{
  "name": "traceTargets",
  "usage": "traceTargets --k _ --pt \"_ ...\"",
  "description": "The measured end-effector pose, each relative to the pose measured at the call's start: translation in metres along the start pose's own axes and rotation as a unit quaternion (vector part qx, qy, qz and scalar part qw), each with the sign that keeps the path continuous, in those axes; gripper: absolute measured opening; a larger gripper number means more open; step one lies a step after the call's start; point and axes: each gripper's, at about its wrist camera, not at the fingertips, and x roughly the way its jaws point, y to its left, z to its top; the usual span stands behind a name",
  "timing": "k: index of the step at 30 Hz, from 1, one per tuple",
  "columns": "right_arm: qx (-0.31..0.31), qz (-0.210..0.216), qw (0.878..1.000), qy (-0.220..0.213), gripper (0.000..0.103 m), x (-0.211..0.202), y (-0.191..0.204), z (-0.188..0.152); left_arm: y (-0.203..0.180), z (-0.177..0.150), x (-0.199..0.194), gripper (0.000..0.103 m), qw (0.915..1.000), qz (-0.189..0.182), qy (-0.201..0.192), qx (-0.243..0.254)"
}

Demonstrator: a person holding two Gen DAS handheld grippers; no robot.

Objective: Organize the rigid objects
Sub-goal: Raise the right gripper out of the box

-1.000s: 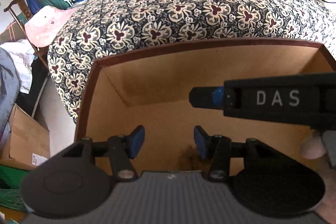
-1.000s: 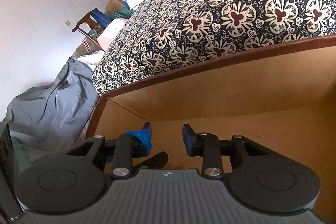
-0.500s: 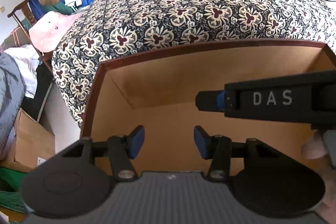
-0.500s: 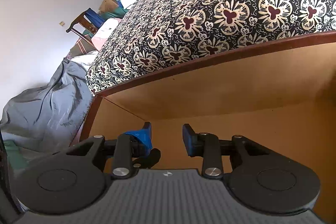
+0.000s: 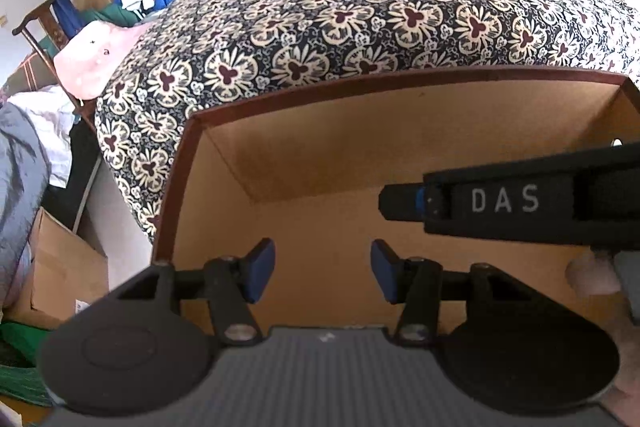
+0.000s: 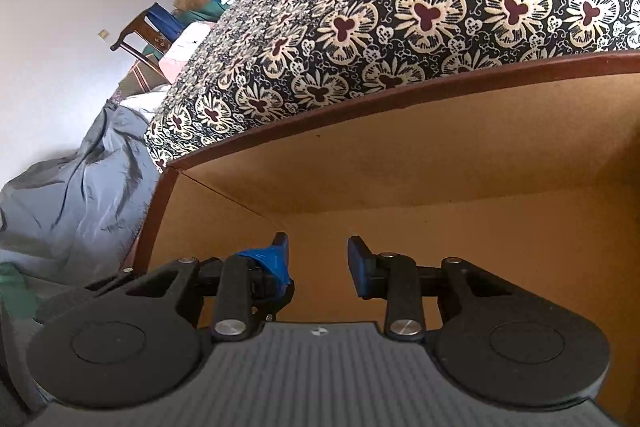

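Brown cardboard fills most of what you see: an open box (image 5: 400,155) with a dark red rim sits at the near edge of the bed (image 5: 360,7), its long axis running left to right across both views and its open top facing up toward you. The floor of the box shows bare where you can see it.

Your left tongs (image 5: 322,273) hang over the box interior with the blue pads apart at a middling gap and nothing between them. Your right tongs (image 6: 318,261) also point down into the box, pads apart and holding nothing; blue tape is wrapped on the left finger. In the left wrist view, the right tool reaches in from the right side, lying nearly level across the box, with a fingertip of your hand (image 5: 588,277) beneath it.

Beyond the box, the flowered bedspread stretches away. To the left stand a wooden chair (image 5: 44,27) with a pink cloth (image 5: 96,63), a grey cover (image 6: 76,195), and a cardboard carton (image 5: 60,275) on the floor.
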Motion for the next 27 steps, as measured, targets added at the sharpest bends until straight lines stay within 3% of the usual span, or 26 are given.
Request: traceTargets --k 14,19,27 --pt "0.033 -0.021 0.999 0.009 0.016 -0.004 -0.012 0.005 0.000 0.001 0.001 0.055 1.0000 0.003 0.002 0.005" --pt "-0.002 -0.051 0.999 -0.003 0.016 -0.022 -0.003 0.004 -0.001 0.001 -0.001 0.055 1.0000 0.002 -0.003 0.005" --pt "-0.002 -0.050 0.998 -0.035 0.015 -0.056 0.000 -0.011 -0.001 -0.001 -0.008 0.055 0.9997 0.008 -0.020 0.006"
